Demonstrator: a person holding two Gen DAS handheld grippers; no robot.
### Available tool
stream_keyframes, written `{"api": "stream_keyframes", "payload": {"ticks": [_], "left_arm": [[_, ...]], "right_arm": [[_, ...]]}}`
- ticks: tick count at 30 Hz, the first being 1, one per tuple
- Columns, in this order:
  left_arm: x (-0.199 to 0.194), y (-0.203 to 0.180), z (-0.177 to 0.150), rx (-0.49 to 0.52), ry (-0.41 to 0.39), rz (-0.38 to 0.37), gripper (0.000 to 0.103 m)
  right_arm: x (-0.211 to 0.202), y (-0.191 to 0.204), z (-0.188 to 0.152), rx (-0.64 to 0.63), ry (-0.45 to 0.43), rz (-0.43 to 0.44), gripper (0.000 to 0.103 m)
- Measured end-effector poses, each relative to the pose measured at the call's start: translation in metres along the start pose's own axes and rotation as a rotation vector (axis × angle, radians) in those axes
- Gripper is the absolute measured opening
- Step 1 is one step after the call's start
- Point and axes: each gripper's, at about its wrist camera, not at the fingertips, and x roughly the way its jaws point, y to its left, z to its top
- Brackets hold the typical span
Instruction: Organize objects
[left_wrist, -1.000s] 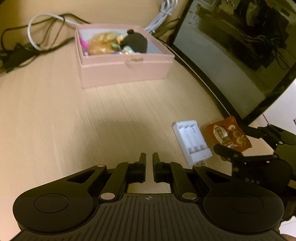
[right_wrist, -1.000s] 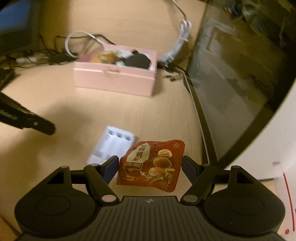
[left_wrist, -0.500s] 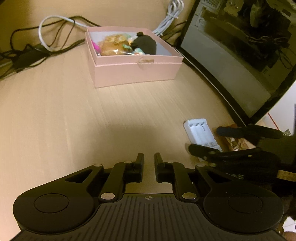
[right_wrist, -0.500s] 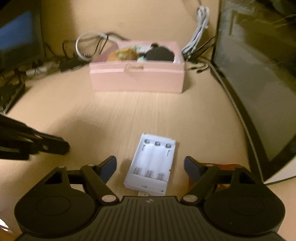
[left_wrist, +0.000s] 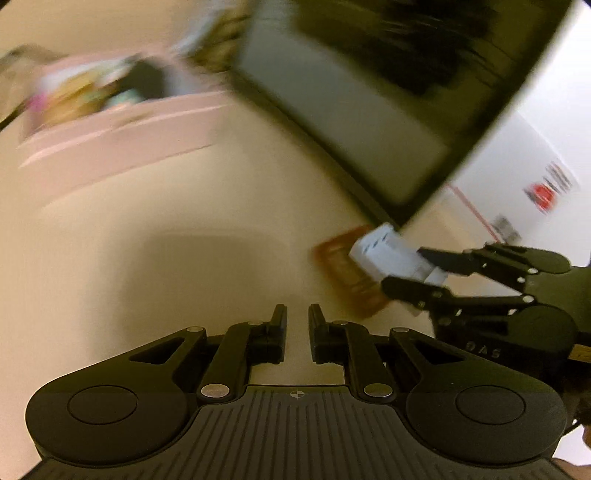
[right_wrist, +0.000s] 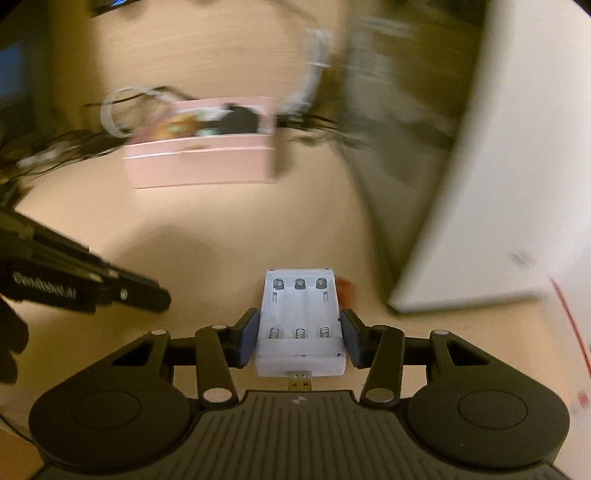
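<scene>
So the right gripper (right_wrist: 300, 334) has just been closing and now pinches the boxy white plastic battery charger (right_wrist: 300, 314) by its sides, above the smooth tan desk (right_wrist: 221, 229). Left gripper (left_wrist: 297, 325): pressed nearly together, empty.

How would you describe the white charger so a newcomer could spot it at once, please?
Start at the pink box on the desk, then come nearer to the right gripper. Between its fingers sits the white battery charger: three empty spring slots, a USB plug.
</scene>
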Motion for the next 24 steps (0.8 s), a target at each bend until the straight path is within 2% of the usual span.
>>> {"api": "stream_keyframes", "payload": {"ticks": [5, 7, 9, 12, 15, 18, 21, 24], "left_arm": [[0.030, -0.048, 0.018, 0.200, 0.021, -0.054, 0.014], [0.045, -0.069, 0.015, 0.284, 0.002, -0.021, 0.015], [0.058, -0.079, 0.011, 0.326, -0.007, 0.022, 0.016], [0.053, -0.069, 0.006, 0.239, -0.021, 0.024, 0.018], [0.036, -0.043, 0.003, 0.146, -0.063, 0.093, 0.018], [0.017, -0.011, -0.003, 0.050, -0.055, 0.214, 0.018], [-0.002, 0.016, -0.014, 0.007, -0.058, 0.375, 0.018], [-0.016, 0.045, -0.021, -0.083, -0.051, 0.494, 0.019]], "right_arm": [[0.005, -0.034, -0.022, 0.121, 0.012, -0.115, 0.047], [0.013, -0.042, -0.028, 0.157, 0.020, -0.140, 0.047], [0.019, -0.044, -0.033, 0.154, 0.019, -0.140, 0.047], [0.023, -0.038, -0.032, 0.125, 0.003, -0.104, 0.047], [0.033, -0.024, -0.021, 0.087, -0.006, -0.037, 0.047], [0.047, -0.001, -0.004, 0.011, -0.022, 0.052, 0.047], [0.067, 0.028, 0.016, -0.070, -0.048, 0.128, 0.047], [0.086, 0.053, 0.034, -0.131, -0.080, 0.161, 0.048]]}}
